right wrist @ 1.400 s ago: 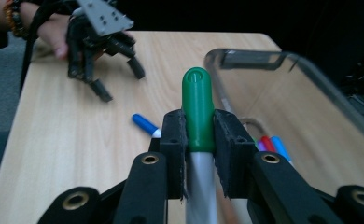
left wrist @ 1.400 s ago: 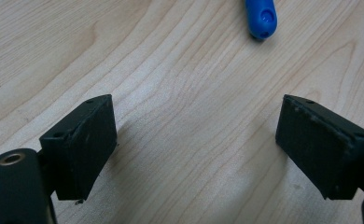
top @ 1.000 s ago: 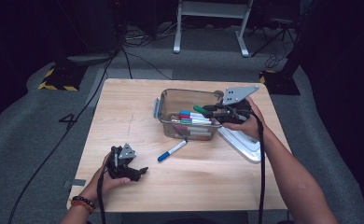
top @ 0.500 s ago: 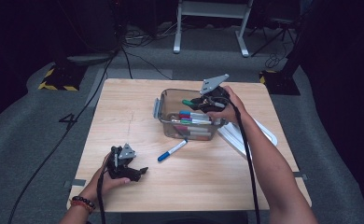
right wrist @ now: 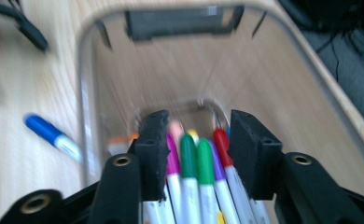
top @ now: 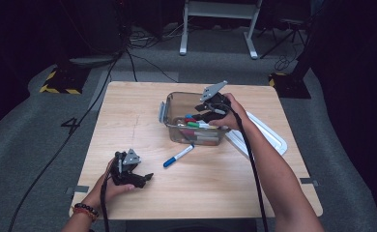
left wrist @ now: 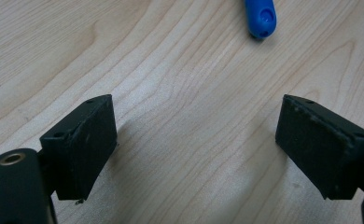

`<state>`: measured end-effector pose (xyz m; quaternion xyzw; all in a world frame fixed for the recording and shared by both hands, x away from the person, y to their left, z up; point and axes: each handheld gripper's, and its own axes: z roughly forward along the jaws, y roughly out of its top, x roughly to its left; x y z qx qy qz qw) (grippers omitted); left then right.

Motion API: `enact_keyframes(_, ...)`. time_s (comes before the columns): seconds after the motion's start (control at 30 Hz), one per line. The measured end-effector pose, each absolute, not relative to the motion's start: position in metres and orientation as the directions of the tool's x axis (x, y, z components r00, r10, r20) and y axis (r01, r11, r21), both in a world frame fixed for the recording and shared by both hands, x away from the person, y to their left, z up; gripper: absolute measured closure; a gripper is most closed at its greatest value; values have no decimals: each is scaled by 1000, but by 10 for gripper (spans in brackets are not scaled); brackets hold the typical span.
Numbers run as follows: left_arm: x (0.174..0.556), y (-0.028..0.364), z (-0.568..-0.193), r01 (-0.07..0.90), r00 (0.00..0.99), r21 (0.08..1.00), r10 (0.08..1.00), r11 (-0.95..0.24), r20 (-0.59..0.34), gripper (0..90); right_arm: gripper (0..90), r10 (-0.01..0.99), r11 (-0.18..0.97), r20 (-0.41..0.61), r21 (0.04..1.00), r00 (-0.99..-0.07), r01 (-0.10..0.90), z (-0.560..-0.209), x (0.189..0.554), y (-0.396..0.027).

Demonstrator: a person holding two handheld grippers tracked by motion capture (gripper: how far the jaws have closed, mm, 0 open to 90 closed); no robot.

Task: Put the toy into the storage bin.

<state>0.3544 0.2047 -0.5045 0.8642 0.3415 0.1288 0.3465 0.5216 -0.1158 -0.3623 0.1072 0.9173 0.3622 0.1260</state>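
Our right hand [top: 227,113] reaches forward with the forearm slanting up across the table [top: 128,116], holding the right gripper [top: 207,115] tipped down into the clear box [top: 163,112]; its jaws have just been opening, and in the right gripper view they stand apart with a bundle of markers [right wrist: 196,177] between them, the pads close beside the outer ones, though we cannot tell whether they touch; our left hand [top: 110,182] rests on the near left part of the table, the left gripper [top: 145,178] lying low and pointing right, its jaws parted over bare wood with nothing between them; the right gripper view is blurred, so the markers' far ends and the box's far wall are hard to make out, and the bundle is cut off at the bottom edge; we count about 6 coloured caps there, 2 of them green; 1 blue marker [top: 178,155] lies alone on the table just in front of the box; 1 white lid [top: 273,137] lies to the right, partly hidden by the forearm.
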Motion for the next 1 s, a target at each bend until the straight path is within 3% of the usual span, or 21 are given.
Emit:
enact_keyframes(0.2,354,205,-504,498,734,686,679,-530,-9,129,523,284,605,-117,792,-952,83,-350,500,-131)
enact_keyframes(0.4,354,205,-504,497,736,687,676,-531,-10,129,451,247,536,-158,844,-956,-1,-336,466,-142)
enact_keyframes(0.6,353,205,-505,503,732,687,681,-524,-17,129,444,201,489,-178,870,-963,-59,-332,440,-144)
enact_keyframes(1.0,352,207,-505,501,733,687,680,-526,-14,130,463,-16,576,-157,806,-987,-137,-395,403,-100)
